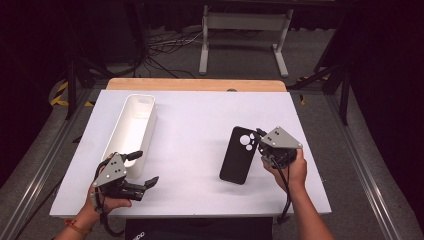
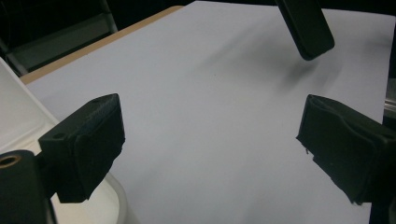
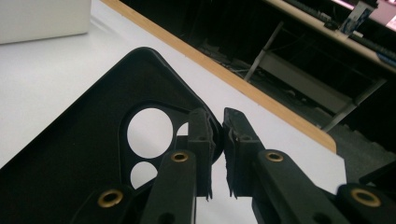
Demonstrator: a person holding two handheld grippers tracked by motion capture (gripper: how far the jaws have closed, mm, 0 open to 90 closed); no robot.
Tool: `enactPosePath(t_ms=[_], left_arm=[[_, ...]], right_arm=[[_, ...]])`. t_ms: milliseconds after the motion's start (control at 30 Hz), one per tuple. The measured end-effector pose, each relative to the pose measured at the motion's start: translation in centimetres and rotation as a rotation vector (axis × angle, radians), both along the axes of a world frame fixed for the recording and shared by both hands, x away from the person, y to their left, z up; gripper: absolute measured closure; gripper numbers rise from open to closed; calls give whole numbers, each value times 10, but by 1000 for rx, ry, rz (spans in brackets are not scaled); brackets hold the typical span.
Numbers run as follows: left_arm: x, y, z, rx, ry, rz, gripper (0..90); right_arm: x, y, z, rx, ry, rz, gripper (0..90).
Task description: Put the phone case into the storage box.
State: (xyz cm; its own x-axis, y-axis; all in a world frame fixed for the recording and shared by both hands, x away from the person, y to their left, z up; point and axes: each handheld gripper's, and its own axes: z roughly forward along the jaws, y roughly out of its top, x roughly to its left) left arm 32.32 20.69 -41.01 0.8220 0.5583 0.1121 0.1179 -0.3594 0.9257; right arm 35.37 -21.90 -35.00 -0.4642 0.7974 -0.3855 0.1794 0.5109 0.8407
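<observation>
The black plastic phone case with round camera cut-outs (image 1: 240, 155), right of table centre, is pinched at its edge by the right gripper (image 1: 261, 145); slippage is risked. The left gripper (image 1: 142, 169) is held wide, empty.

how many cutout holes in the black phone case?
3 visible in the phone case, right gripper view: a large round one, a smaller one below it, and one partly hidden behind the right gripper. More may be hidden.

Both grippers are black, each topped by a grey three-cornered plate dotted with holes. Left gripper (image 1: 141, 169), right gripper (image 1: 259, 135): brass-ringed screws on the arms, black cables trailing. Orange band (image 1: 76, 227) on the left wrist.
</observation>
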Motion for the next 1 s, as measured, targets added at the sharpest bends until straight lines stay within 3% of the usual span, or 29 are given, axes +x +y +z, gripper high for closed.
enactPosePath(t_ms=[133, 233, 333, 533, 633, 733, 867, 1000], left_arm=[[5, -13, 12, 10, -23, -27, 88], [11, -22, 20, -11, -39, -43, 88], [18, -35, 28, -31, -37, -70, 87], [30, -61, 36, -34, -29, -103, 78], [36, -80, 40, -67, -6, -135, 77], [38, -91, 43, -49, -22, -146, 78], [40, -105, 45, -40, -12, -153, 88], [45, -113, 45, -27, -2, -143, 152]], right_arm=[[-3, 7, 1, -6, -29, 14, 826], [-6, 12, 2, -19, -51, 23, 826], [-8, 16, 3, -16, -60, 36, 826], [-11, 23, 3, -27, -73, 53, 826], [-12, 27, 3, -28, -85, 59, 826], [-13, 30, 3, -29, -94, 66, 825], [-16, 37, 3, -34, -114, 82, 825], [-20, 44, 3, -37, -136, 106, 825]])
